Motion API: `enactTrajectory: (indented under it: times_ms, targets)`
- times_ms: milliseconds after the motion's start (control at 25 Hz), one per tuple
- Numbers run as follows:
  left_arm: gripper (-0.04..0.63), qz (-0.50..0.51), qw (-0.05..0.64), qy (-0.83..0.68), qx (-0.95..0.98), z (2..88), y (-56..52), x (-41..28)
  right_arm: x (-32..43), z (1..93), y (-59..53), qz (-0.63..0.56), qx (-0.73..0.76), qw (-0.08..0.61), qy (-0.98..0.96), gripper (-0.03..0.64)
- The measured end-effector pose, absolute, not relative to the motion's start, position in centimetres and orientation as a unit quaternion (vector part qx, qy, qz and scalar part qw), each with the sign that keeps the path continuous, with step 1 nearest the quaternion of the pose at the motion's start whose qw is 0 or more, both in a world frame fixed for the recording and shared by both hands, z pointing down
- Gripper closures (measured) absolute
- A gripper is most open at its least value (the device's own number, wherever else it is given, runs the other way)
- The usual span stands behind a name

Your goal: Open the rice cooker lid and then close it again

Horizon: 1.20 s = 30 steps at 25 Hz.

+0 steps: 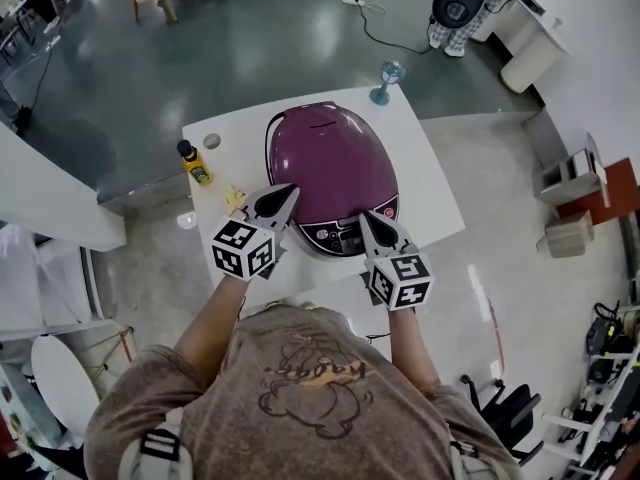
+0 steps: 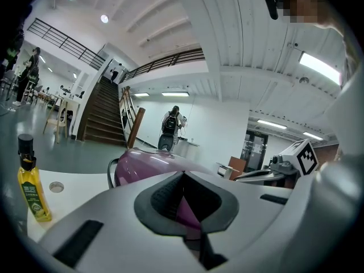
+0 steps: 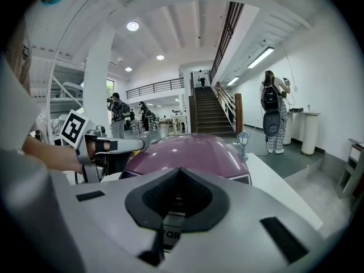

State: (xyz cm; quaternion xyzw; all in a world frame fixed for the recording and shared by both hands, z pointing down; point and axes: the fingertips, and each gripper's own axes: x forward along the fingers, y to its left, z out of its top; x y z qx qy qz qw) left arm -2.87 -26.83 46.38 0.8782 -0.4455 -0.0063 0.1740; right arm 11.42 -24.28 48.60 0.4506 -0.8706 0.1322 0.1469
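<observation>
- The cooker [image 1: 335, 158] is purple and sits in the middle of a white tabletop [image 1: 430, 168]. Its lid is down and its control panel faces the person.
- The left hand-held gripper [image 1: 292, 191] has its jaws together with nothing between them. Its tip lies at the cooker's front left edge in the head view. I cannot tell if it touches the lid.
- In the left gripper view, that hand-held gripper [image 2: 183, 174] points almost level. The purple lid [image 2: 142, 164] shows just past its closed tips and through the notch behind them.
- The right hand-held gripper [image 1: 364, 218] also has its jaws together and holds nothing. Its tip is over the front of the cooker, at the control panel. Contact cannot be made out.
- In the right gripper view, the closed tips [image 3: 181, 170] sit low in front of the lid's dome [image 3: 187, 152]. The left hand-held gripper shows at the left [image 3: 108, 147], beside the cooker.
- A yellow bottle [image 1: 195, 165] with a dark cap stands upright near the tabletop's far left corner, apart from the cooker. It is also at the left of the left gripper view [image 2: 31, 186].
- A small yellowish thing [image 1: 235, 200] lies between the bottle and the left hand-held gripper. It is too small to tell what it is.
- A glass [image 1: 386, 80] on a stem stands at the tabletop's far edge, behind the cooker on the right. It is also seen past the lid in the right gripper view [image 3: 243, 142].
- Another person [image 1: 460, 3] stands well off on the floor beside a white counter.
</observation>
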Motion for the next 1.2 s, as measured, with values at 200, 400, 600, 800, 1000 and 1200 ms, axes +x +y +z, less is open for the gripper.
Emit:
enactTrajectory:
  times_ms: [200,400,600,800,1000,1200]
  targets:
    - [0.574,-0.007,0.174,-0.447,0.877,46.3,-26.8,-2.8,11.4,48.5,-24.2,0.121,0.448,0.153,-0.872,0.617]
    - [0.574,-0.002,0.164,-0.446,0.880,46.2,-26.9,-2.6,11.2,48.6,-24.2,0.116,0.445,0.156,-0.874,0.618]
    - [0.574,0.007,0.156,-0.438,0.885,45.9,-26.8,-2.0,11.2,48.5,-24.0,0.112,0.444,0.157,-0.875,0.618]
    - [0.574,0.013,0.154,-0.434,0.888,45.9,-26.8,-1.6,11.3,48.6,-23.9,0.114,0.439,0.157,-0.877,0.618]
    - [0.574,0.016,0.157,-0.433,0.887,45.9,-26.8,-1.5,11.3,48.6,-23.9,0.106,0.444,0.156,-0.876,0.617]
    - [0.574,0.016,0.161,-0.435,0.886,45.8,-26.8,-1.5,11.2,48.5,-24.0,0.101,0.447,0.157,-0.875,0.617]
